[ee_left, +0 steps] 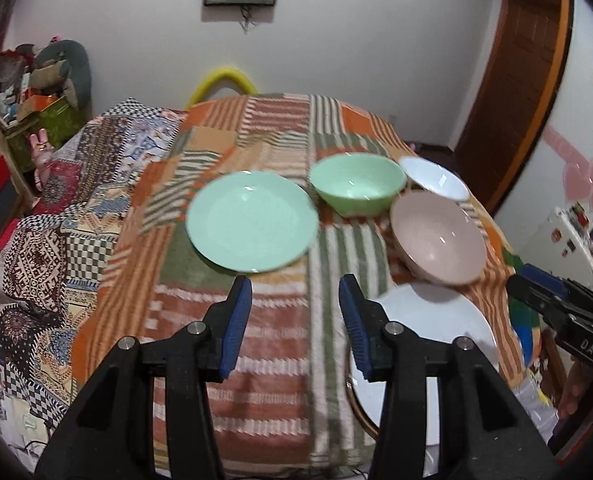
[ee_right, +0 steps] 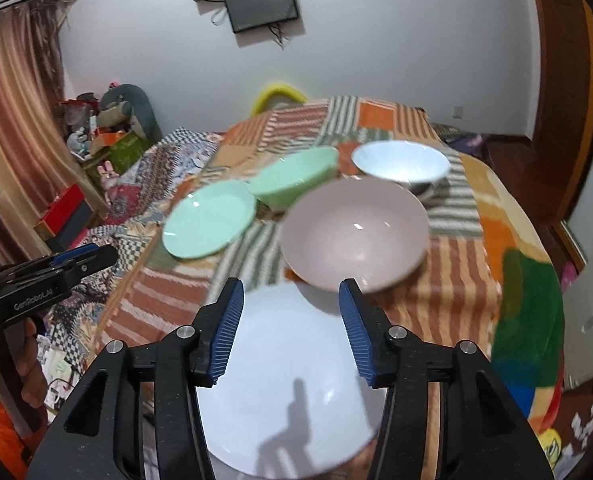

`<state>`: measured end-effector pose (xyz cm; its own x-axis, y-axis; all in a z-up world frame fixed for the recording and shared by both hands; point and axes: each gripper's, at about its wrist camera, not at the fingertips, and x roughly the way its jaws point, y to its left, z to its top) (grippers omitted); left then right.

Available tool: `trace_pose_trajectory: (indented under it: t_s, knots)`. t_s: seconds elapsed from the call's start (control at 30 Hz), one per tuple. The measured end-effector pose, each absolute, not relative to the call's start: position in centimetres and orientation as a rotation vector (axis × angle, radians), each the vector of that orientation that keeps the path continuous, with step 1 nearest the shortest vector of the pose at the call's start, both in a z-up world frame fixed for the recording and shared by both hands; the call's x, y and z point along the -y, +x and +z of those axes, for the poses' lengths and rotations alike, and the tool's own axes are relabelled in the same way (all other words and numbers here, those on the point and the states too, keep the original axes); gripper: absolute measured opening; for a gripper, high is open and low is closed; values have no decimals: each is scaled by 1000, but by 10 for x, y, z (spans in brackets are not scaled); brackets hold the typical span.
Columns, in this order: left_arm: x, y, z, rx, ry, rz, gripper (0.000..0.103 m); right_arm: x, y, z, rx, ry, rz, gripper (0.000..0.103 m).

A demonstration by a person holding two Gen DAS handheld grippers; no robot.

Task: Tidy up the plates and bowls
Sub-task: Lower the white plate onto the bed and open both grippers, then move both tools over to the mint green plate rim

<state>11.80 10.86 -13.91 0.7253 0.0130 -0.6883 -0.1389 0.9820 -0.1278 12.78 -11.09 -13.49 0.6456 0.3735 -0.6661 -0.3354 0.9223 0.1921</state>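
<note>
On the patchwork cloth lie a green plate (ee_left: 252,220) (ee_right: 208,220), a green bowl (ee_left: 356,184) (ee_right: 296,180), a white bowl (ee_left: 434,178) (ee_right: 400,162), a pink bowl (ee_left: 436,236) (ee_right: 354,234) and a white plate (ee_left: 424,320) (ee_right: 288,380) nearest me. My left gripper (ee_left: 295,300) is open and empty above bare cloth, just short of the green plate. My right gripper (ee_right: 291,304) is open and empty above the white plate, its tips near the pink bowl's front rim. The right gripper also shows at the right edge of the left wrist view (ee_left: 536,280).
The cloth-covered table (ee_left: 256,360) drops off at the front and right edges. A second patterned cloth (ee_left: 56,220) covers a lower surface on the left. Boxes and soft toys (ee_left: 44,92) pile in the far left corner. A wooden door (ee_left: 516,60) stands at right.
</note>
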Motion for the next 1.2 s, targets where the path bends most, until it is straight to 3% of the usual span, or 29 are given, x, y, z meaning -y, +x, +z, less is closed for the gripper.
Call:
trace_pose_trajectory:
  t_s: [0.1,0.17,0.23,0.37,0.97,1.07,1.2]
  knots:
    - [-123,121,-136,-746,-163,110,45,98,134,-132,-755,52,424,60]
    - [-133,126,-136,-748,-149,112,52,88,137,-132,-750,47,431,66]
    - [-141,129,-137,-738,-148,120,64,79,142,-133,-757,41,449,67]
    - [-160,140,-142,-741,-153,127,72,63,155,-137,-790,46,475,67]
    - [-236,221,-208,-861,-243,165,72,5,226,-176,-930,-48,486,67]
    - [-243,232,-219,-860,-240,165,71,-3,234,-184,-947,-74,482,61]
    - [-250,245,-233,-875,-235,148,56,-12,248,-195,-974,-100,485,50]
